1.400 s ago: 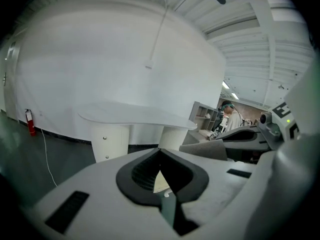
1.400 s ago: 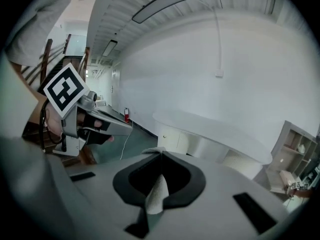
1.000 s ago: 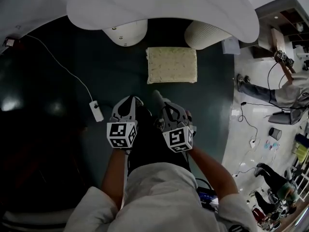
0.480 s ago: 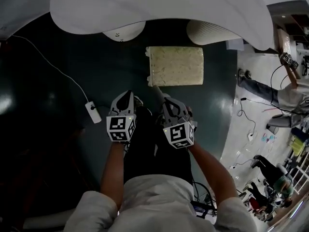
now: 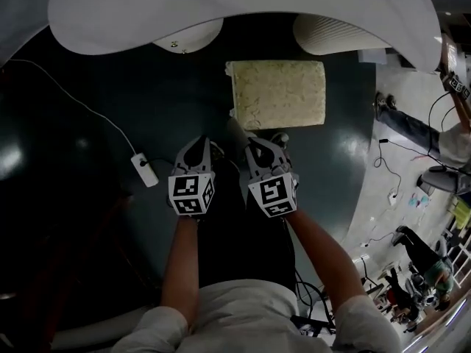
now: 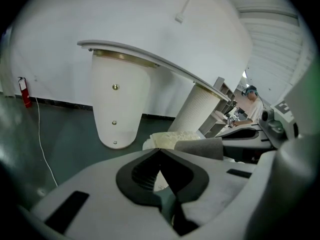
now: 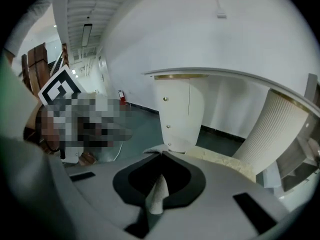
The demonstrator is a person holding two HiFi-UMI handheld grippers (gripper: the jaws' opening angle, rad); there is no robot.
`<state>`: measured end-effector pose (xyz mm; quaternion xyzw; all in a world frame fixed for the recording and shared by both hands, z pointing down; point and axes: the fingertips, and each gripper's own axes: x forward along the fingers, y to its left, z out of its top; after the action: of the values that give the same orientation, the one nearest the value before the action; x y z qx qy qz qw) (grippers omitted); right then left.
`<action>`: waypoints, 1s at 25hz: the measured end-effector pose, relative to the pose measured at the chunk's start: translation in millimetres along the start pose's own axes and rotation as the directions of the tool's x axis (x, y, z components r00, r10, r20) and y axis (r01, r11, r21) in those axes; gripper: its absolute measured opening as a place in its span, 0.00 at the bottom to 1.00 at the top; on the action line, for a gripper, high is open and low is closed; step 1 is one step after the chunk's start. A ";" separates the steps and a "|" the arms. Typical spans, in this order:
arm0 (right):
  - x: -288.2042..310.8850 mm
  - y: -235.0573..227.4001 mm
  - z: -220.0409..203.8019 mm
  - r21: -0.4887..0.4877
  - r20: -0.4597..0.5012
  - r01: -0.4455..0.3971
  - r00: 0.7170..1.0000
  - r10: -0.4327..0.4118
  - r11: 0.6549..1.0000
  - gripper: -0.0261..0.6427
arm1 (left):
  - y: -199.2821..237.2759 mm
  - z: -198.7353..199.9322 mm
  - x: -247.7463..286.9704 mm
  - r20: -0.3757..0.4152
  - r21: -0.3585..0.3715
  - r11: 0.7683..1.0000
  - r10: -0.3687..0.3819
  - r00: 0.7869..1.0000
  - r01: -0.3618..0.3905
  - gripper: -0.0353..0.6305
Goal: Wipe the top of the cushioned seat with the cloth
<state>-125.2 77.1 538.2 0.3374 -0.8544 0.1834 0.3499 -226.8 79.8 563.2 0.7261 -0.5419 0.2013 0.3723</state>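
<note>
The cushioned seat (image 5: 278,94) is a cream, nubbly square on the dark floor, just ahead of both grippers. It also shows as a pale top (image 6: 172,138) in the left gripper view, and as the seat (image 7: 220,161) low at the right in the right gripper view. My right gripper (image 5: 254,143) is shut on a grey cloth (image 5: 237,131), whose end sticks out toward the seat's near left corner. A strip of the cloth (image 7: 158,194) hangs between the jaws. My left gripper (image 5: 199,141) is shut with nothing in it, to the left of the right one.
A white curved tabletop (image 5: 221,9) overhangs the seat, with a smooth white leg (image 5: 188,41) and a ribbed white column (image 5: 331,35) behind it. A white cable with a plug box (image 5: 145,170) lies on the floor at the left. People (image 5: 423,259) are at the far right.
Both grippers have come forward side by side and now sit closer to the seat's near edge. The cloth stays in the right gripper's hold.
</note>
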 end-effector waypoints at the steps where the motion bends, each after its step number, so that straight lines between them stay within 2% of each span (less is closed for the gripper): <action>1: 7.3 -0.1 -6.8 0.021 0.001 -0.011 1.000 0.011 1.000 0.06 | 0.8 -3.1 3.8 -0.007 0.012 1.000 0.002 1.000 -0.002 0.07; 4: 29.9 -1.8 -31.4 0.060 -0.010 -0.032 0.999 0.033 0.998 0.06 | 0.3 -15.5 10.7 -0.033 0.043 0.999 -0.006 0.999 0.008 0.07; 8: 59.5 -19.1 -57.0 0.070 -0.047 -0.015 0.999 0.019 0.997 0.06 | -1.7 -38.1 28.8 -0.073 0.060 0.997 -0.036 0.997 0.041 0.07; 11: 80.1 -30.9 -73.4 0.069 -0.075 -0.012 0.997 0.017 0.998 0.06 | 1.4 -60.7 48.7 -0.120 0.071 0.997 -0.019 0.993 0.028 0.07; 17: 108.7 -54.2 -119.9 0.115 -0.163 0.027 0.987 -0.008 0.993 0.06 | -13.9 -82.6 72.5 -0.164 0.074 0.996 -0.037 0.986 0.050 0.07; 21: 114.3 -62.5 -133.3 0.121 -0.173 0.041 0.985 -0.019 0.992 0.06 | -20.3 -87.3 82.6 -0.171 0.062 0.996 -0.047 0.984 0.058 0.07; 25: 117.7 -63.4 -137.6 0.117 -0.172 0.023 0.985 -0.003 0.993 0.06 | -15.8 -91.8 89.2 -0.175 0.033 0.999 -0.018 0.984 0.024 0.07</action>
<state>-77.3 55.2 722.7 0.3461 -0.8065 0.2598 0.4028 -172.2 94.7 679.1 0.7178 -0.4959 0.2695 0.4077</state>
